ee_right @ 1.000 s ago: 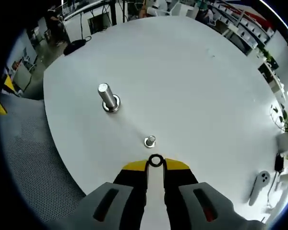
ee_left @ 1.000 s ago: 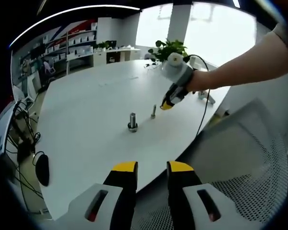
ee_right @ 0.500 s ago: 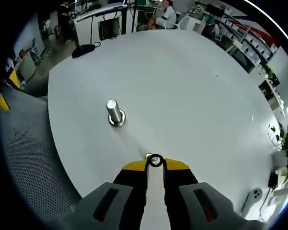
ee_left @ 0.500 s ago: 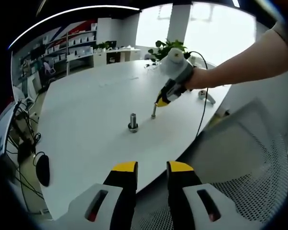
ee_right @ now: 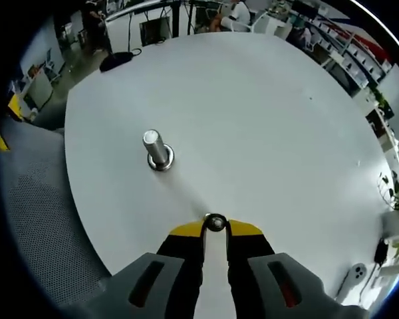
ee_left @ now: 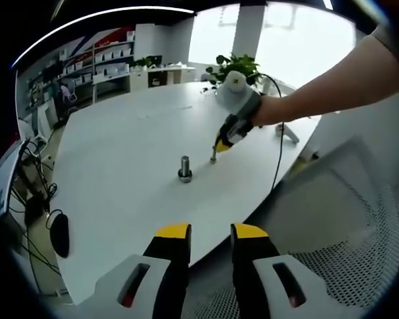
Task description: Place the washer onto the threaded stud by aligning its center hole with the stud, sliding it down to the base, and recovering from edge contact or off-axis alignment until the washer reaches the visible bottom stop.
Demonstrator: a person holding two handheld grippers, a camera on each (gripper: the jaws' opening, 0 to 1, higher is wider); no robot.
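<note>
A small metal washer (ee_right: 215, 223) is pinched flat at the tips of my right gripper (ee_right: 215, 230), which is shut on it. It hovers right over the thin threaded stud (ee_left: 213, 157), and the stud's grey top shows through the washer's hole. In the left gripper view, a person's hand holds the right gripper (ee_left: 224, 144) tilted down onto that stud. A thicker stud (ee_right: 157, 149) with a wide base stands apart on the white table (ee_right: 253, 113); this thicker stud (ee_left: 185, 168) is left of the thin one. My left gripper (ee_left: 209, 234) is open, holding nothing, near the table's edge.
A black mouse (ee_left: 58, 234) lies by the table's left edge. A potted plant (ee_left: 236, 66) and a black cable (ee_left: 278, 153) are at the far side. A grey mesh chair (ee_left: 346, 226) is on the right. A white controller (ee_right: 354, 278) rests near the table rim.
The right gripper has moved with the washer toward the thin stud and down. The stud, once ahead of the washer, now sits under its hole. The left gripper stayed still.
</note>
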